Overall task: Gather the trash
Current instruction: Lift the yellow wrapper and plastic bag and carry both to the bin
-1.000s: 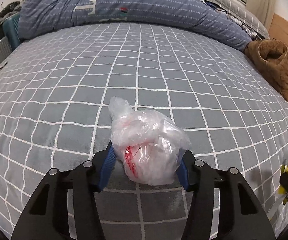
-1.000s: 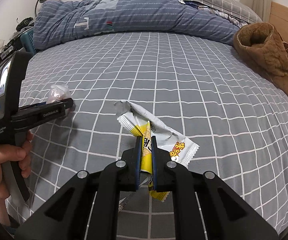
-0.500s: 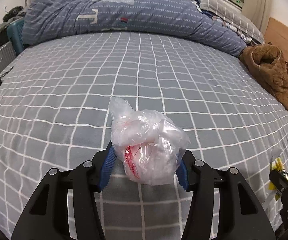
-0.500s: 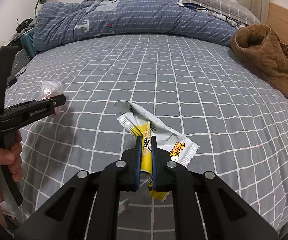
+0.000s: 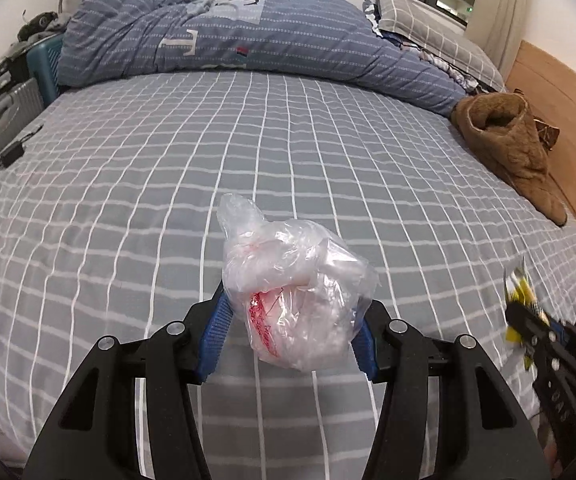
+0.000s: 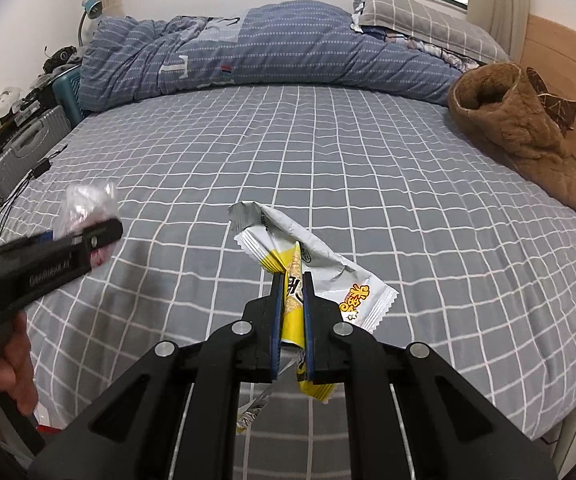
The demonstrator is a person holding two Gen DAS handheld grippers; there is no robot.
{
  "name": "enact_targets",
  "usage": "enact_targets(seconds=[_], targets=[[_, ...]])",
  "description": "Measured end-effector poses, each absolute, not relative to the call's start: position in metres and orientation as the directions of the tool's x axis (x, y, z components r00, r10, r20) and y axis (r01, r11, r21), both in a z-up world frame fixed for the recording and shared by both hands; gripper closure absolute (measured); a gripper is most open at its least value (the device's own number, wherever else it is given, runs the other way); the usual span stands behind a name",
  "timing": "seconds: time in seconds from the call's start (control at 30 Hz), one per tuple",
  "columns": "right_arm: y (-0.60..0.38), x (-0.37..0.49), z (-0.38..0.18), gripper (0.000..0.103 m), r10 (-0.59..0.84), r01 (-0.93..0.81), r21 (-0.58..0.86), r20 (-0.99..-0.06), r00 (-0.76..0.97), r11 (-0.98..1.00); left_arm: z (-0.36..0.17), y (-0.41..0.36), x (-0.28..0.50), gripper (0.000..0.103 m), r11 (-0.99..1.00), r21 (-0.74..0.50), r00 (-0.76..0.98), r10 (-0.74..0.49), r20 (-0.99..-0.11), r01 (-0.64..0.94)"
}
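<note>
Left gripper (image 5: 294, 320): closed on crumpled clear plastic bag (image 5: 292, 292), held above the near edge of the bed (image 5: 288, 152).
Right gripper (image 6: 290, 300): pinched tight on yellow-white snack wrapper (image 6: 312, 264), lifted over the bed's near edge.
Far edge: blue duvet (image 6: 272, 48).
Right edge: brown garment (image 6: 516, 120).

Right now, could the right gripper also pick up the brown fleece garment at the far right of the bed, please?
Probably not: the right gripper has its jaws shut on the yellow snack wrapper, and the brown fleece garment lies well beyond it across the bed.
</note>
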State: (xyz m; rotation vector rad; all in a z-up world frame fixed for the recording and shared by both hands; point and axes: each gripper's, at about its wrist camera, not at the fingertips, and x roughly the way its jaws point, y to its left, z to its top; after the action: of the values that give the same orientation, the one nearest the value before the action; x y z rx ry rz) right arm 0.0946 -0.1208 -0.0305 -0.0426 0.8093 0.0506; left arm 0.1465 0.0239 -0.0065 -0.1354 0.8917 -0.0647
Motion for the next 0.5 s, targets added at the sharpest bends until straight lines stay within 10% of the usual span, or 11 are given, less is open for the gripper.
enact_targets(seconds=[0.5], targets=[[-0.110, 0.014, -0.006, 0.095, 0.036, -0.079, -0.026, -0.721, 0.692, 0.997, 0.021, 0.024, 0.055, 0.051, 0.991, -0.136, 0.617, -0.098, -0.781, -0.015]])
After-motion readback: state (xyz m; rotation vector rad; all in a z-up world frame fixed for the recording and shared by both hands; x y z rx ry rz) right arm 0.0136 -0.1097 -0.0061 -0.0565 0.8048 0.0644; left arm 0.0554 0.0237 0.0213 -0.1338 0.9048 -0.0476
